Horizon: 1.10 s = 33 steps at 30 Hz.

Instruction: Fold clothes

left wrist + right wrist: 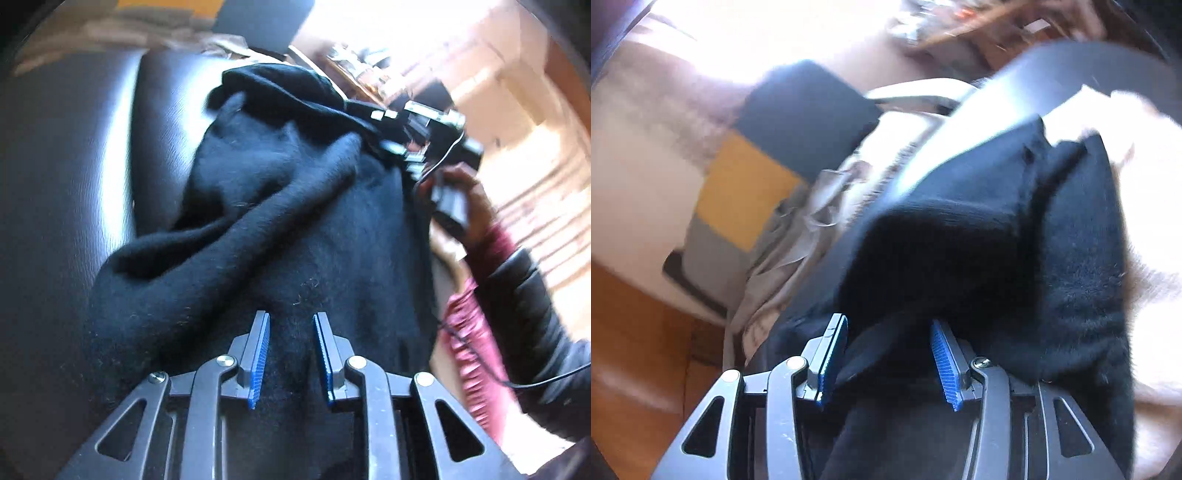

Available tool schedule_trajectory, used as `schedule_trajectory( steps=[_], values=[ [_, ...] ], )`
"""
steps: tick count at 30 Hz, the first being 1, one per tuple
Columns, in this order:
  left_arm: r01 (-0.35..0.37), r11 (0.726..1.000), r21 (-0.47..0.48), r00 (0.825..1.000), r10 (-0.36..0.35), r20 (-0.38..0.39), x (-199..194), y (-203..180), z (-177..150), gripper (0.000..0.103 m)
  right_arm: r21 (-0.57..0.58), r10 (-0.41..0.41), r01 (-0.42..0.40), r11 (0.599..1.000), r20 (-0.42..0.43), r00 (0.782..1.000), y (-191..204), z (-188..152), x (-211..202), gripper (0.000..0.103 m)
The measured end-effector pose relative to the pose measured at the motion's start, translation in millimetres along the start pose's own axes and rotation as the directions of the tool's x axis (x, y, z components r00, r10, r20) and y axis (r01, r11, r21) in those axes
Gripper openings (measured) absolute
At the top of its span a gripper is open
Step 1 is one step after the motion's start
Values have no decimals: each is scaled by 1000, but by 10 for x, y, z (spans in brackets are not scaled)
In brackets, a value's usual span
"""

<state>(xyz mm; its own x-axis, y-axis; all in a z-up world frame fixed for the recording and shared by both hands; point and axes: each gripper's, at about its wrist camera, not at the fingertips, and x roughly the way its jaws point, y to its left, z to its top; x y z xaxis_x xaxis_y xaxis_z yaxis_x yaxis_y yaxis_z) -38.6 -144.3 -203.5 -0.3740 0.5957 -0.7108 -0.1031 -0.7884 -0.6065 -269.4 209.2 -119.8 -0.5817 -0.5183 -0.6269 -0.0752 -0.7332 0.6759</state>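
Here, at the left of the left wrist view, a glossy black leather cushion surface (74, 184) is seen, and the fuzzy black knit garment (266, 206) is spread over it in thick rumpled folds. The left tongs (291, 325) are held open just above the cloth, with black fabric visible between the blue ribbed pads (258, 358); nothing is pinched. Further right, the right tongs (384, 131) are seen at the garment's far edge, a fold draped over them, though their state cannot be told from there. In the right wrist view, a yellow, grey and dark patchwork cushion (750, 192) is seen at left; the right tongs (889, 332) stand parted, with black cloth bunched between and over the fingers.
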Motion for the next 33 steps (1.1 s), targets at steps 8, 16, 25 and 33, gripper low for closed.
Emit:
schedule_trajectory(
  steps=[8,16,25,33],
  values=[
    [0,1000,16,1000,0,8,59,-48,-43,23,-149,-3,12,989,60,998,485,150,91,6],
    [-8,1000,-18,1000,8,-20,-267,153,-387,20,-550,247,-262,793,-104,964,1701,-680,-233,6],
    [-65,992,-109,996,72,61,-778,303,-767,24,-589,322,-553,589,-457,829,2286,-2446,-267,9],
    [-211,971,-110,954,229,192,-1140,383,-616,27,-590,218,-481,648,-462,860,1675,-2845,-471,45]
  ],
)
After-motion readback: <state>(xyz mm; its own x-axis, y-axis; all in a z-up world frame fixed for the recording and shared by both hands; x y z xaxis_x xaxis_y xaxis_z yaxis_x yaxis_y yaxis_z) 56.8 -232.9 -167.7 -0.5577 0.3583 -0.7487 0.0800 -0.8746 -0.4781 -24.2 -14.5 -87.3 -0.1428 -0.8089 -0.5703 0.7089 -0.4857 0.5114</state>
